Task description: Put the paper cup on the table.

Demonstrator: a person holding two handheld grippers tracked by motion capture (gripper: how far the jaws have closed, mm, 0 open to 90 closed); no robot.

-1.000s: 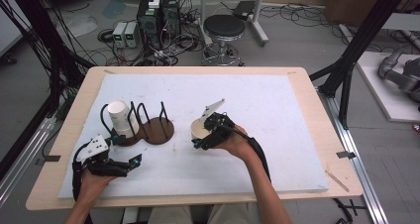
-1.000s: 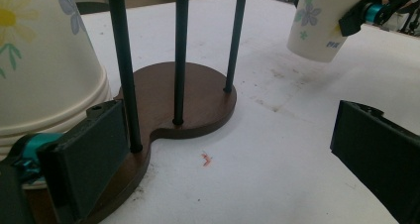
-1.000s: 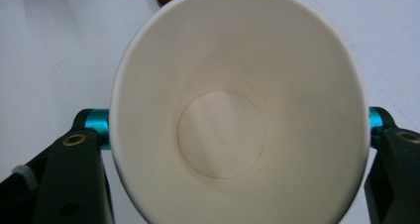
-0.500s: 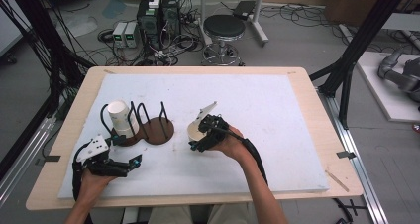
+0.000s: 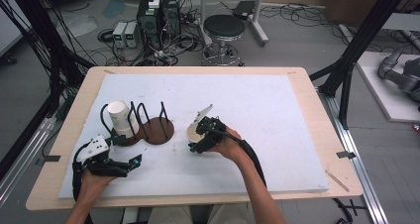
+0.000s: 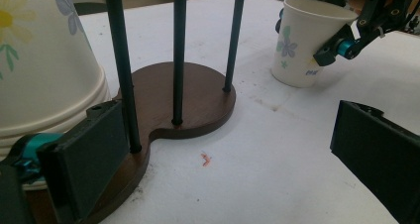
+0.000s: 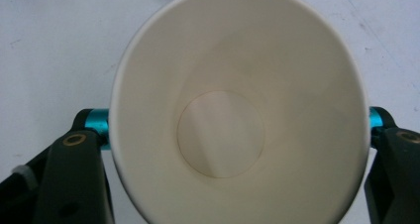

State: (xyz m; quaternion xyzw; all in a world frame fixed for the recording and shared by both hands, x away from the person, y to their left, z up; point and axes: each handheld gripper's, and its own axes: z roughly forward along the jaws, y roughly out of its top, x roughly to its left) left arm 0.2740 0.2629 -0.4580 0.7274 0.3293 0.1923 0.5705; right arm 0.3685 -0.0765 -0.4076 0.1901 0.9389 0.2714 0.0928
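White sheeting covers the desk [image 5: 297, 115], with cables and a stool on the floor behind it. Near the centre of the high view, the right gripper [image 5: 200, 137] has its jaws clamped on a paper cup [image 5: 194, 134]: cream, empty, printed with pale blue flowers, its mouth wide in the right gripper view [image 7: 237, 110]. A wooden rack [image 5: 148, 130] with black rods stands left of it, carrying another cup [image 5: 121, 119]. At lower left, the left gripper [image 5: 131, 163] rests with jaws apart, holding nothing. Compared with a second ago, the held cup sits slightly lower and nearer the person; the left hand has not shifted.
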